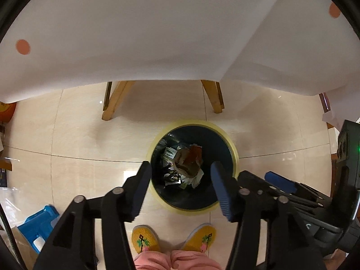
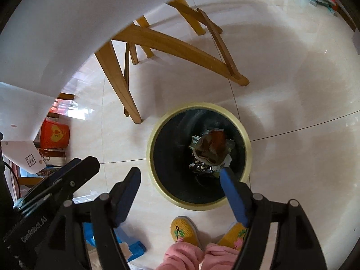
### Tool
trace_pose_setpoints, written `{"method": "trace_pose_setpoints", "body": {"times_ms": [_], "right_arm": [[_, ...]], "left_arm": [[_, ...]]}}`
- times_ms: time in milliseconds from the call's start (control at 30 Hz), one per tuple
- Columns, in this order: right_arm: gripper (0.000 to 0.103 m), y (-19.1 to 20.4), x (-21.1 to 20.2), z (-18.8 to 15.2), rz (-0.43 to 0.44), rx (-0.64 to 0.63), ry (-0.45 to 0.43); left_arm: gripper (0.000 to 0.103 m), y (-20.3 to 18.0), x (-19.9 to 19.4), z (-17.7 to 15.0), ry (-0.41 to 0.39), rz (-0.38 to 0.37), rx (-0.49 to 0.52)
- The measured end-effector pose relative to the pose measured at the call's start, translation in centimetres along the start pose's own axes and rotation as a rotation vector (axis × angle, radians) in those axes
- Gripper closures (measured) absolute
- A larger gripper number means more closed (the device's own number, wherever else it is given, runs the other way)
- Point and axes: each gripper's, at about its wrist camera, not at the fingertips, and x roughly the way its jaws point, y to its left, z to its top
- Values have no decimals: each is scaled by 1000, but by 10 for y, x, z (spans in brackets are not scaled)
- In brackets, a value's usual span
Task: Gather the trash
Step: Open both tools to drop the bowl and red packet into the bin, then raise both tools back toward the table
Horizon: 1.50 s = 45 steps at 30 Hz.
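A round bin with a pale yellow rim (image 1: 234, 144) and a black liner stands on the floor below both grippers; it also shows in the right wrist view (image 2: 157, 126). Inside lies crumpled trash, with a brown paper bag (image 1: 187, 160) on top, seen also from the right (image 2: 210, 149). My left gripper (image 1: 181, 168) is open and empty above the bin mouth. My right gripper (image 2: 180, 174) is open and empty above the bin's near left rim. The right gripper also shows in the left wrist view (image 1: 279, 181).
A white-covered table (image 1: 135, 33) on wooden legs (image 1: 112, 103) stands just beyond the bin. The person's yellow slippers (image 1: 144, 238) are right next to the bin. A blue plastic stool (image 1: 38, 225) is at the left, an orange box (image 2: 55, 135) under the table.
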Motion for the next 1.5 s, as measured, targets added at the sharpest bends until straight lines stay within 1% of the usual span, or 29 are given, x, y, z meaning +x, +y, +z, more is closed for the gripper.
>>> {"method": "trace_pose_setpoints", "body": {"times_ms": [67,100,167,300,500,600,700,767,833,967,1033,1133,1267,1367,1433,1500], "right_arm": [[29,2,-12,0,-3,0,-7],[29,4,-16,0,-6,0,-9],[29,7,-26,2,-12,1,-9],[29,14,-56,4,-10,4,-8],[29,37,-117,3,-3,-37,-35],[29,47,-152,3,13,-50,-47],[29,59,-188,4,31,-73,-67],[29,69,-211,4,42,-101,-86],[29,79,-237,5,47,-141,-112],[29,98,-288,9,58,-220,-179],[29,102,-305,11,64,-246,-209],[29,111,-333,14,83,-293,-259],[29,126,-366,14,85,-373,-340],[29,136,-383,18,87,-420,-392],[29,140,-391,23,90,-438,-417],[29,143,-395,30,84,-446,-439]], "left_arm": [[45,0,-7,1,7,8,2],[41,0,-9,1,11,7,1],[36,-1,-20,3,26,-1,-4],[35,-5,-53,3,24,-12,2],[35,-19,-124,12,3,-28,33],[35,-27,-157,18,-21,-10,53],[35,-39,-199,28,-52,16,92],[35,-45,-223,34,-77,17,107],[35,-52,-251,40,-108,18,116],[35,-60,-295,49,-153,12,116],[35,-65,-319,53,-180,22,122],[35,-72,-354,56,-241,48,134],[35,-78,-386,60,-303,94,144],[35,-76,-406,65,-319,113,147],[35,-72,-411,72,-321,109,139],[35,-66,-414,83,-313,84,124]]}}
